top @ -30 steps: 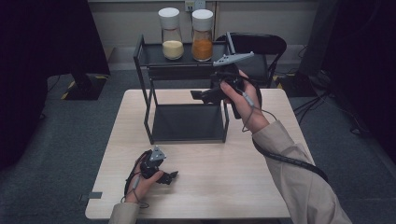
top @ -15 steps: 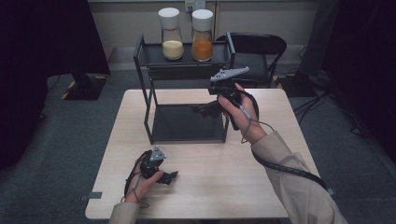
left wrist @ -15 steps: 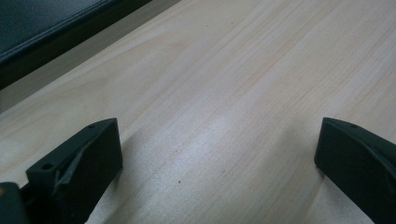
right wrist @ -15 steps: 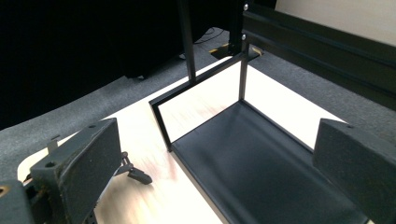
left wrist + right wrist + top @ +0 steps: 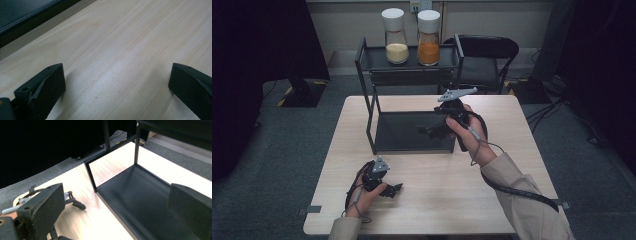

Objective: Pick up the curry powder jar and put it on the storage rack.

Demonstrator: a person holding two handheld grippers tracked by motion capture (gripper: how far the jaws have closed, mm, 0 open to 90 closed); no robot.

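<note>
A pale wooden table (image 5: 512,200) stands on grey carpet (image 5: 272,165) in a dim room. A black rack (image 5: 412,80) at its far edge carries two jars (image 5: 412,37). The left gripper (image 5: 389,190) rests near the front edge and the right gripper (image 5: 429,131) hovers over the rack's lower shelf, both with jaws apart.

Rack (image 5: 371,107) at table's (image 5: 512,200) far edge, two jars (image 5: 394,36) side by side on its top shelf, left gripper (image 5: 387,191) near front-left corner, right gripper (image 5: 428,132) over rack's lower shelf, chair (image 5: 492,50) behind table
</note>
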